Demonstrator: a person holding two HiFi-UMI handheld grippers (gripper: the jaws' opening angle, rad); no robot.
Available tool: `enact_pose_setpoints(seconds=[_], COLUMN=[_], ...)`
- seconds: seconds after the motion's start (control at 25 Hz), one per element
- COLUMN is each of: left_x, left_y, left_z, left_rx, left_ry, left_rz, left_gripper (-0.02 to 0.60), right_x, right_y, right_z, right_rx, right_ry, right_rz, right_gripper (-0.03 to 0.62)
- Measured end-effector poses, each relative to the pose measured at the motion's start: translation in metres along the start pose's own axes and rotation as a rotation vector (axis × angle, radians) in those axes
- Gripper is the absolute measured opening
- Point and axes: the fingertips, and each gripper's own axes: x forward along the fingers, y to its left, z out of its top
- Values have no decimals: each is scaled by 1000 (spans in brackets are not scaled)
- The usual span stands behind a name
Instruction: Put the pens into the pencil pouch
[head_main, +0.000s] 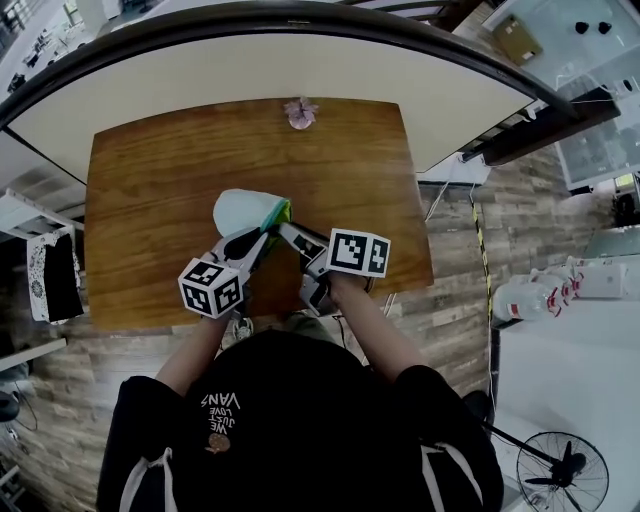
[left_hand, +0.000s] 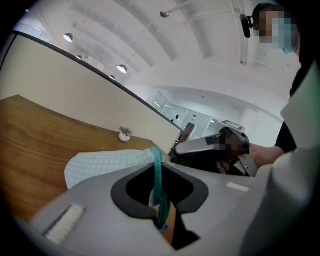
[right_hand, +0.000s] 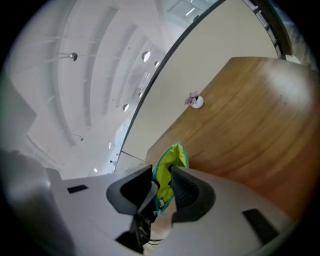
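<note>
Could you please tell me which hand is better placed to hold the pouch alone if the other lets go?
Probably the left. The left tongs pinch the pouch tightly at its teal zipper, while the right tongs stand wider with the lime lining loose between them.

Left hand-held gripper (left_hand: 159, 192) clamped, right hand-held gripper (right_hand: 162, 187) slightly parted

On the table (head_main: 150, 190), the pencil pouch (head_main: 240, 210) lies toward the near edge, just in front of the seated person. The left gripper (head_main: 262, 240) and the right gripper (head_main: 286, 233) meet side by side at the pouch's near end, left of it and right of it in turn. The left's jaws pinch one edge of the pouch, and the other edge stands between the right's jaws. A small ornament (head_main: 300, 112) sits at the table's far edge, well behind the pouch. A fan (head_main: 562, 472) stands on the floor to the person's right.
</note>
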Motion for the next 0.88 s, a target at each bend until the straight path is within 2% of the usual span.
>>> enact_pose_setpoints(seconds=[0.24, 0.56, 0.72, 0.88], left_x=[17, 43, 50, 51], left_y=[13, 35, 37, 32], left_z=[-13, -44, -59, -68], left_rx=[33, 98, 132, 141], left_ry=[57, 194, 267, 304], left_rz=[27, 71, 60, 43], left_gripper=[51, 52, 52, 81], right_x=[-29, -63, -73, -82], right_y=[-21, -51, -58, -59], right_z=[0, -29, -41, -50], right_rx=[-11, -7, 10, 23], right_ry=[-72, -121, -141, -161], right_rz=[-35, -150, -178, -198], right_gripper=[83, 83, 83, 83])
